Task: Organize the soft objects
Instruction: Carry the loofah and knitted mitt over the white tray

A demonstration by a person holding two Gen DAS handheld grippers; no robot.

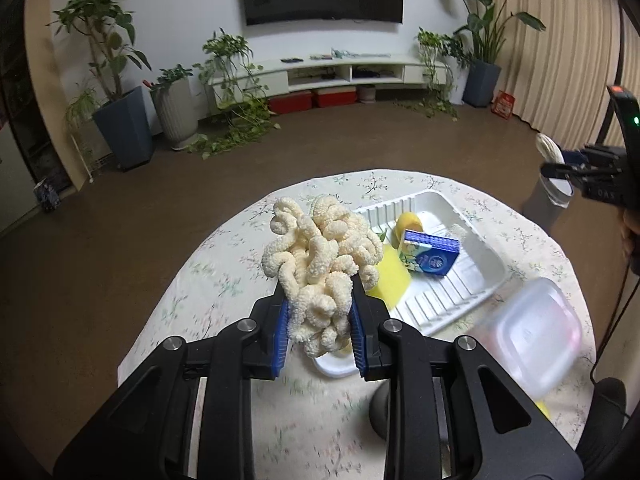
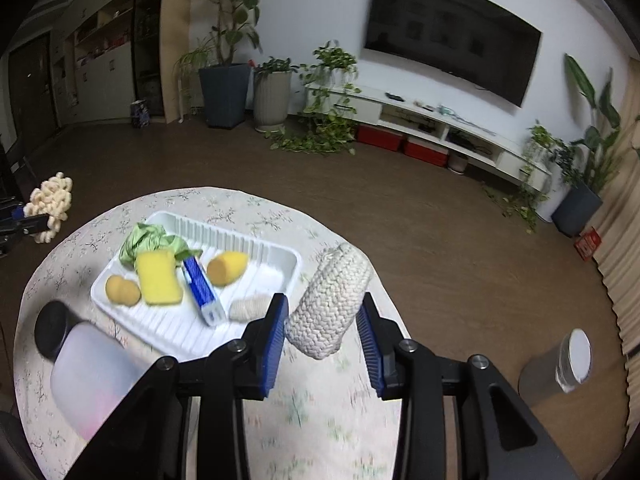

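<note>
While left tongs clench a cream curly chenille bundle above the counter, right tongs pinch a white knitted pouch, seemingly loosely; lower each squarely over the white ribbed tray, avoiding crowded spots.

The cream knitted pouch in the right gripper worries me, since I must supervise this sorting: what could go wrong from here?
1. The cream knitted pouch touches only one blue finger pad; the other side shows a gap, so it may drop.
2. The cream curly chenille bundle, pinched low by the left gripper, could flop sideways.
3. The translucent plastic box looks blurred and tilted by the white ribbed tray, so it may knock it.
</note>
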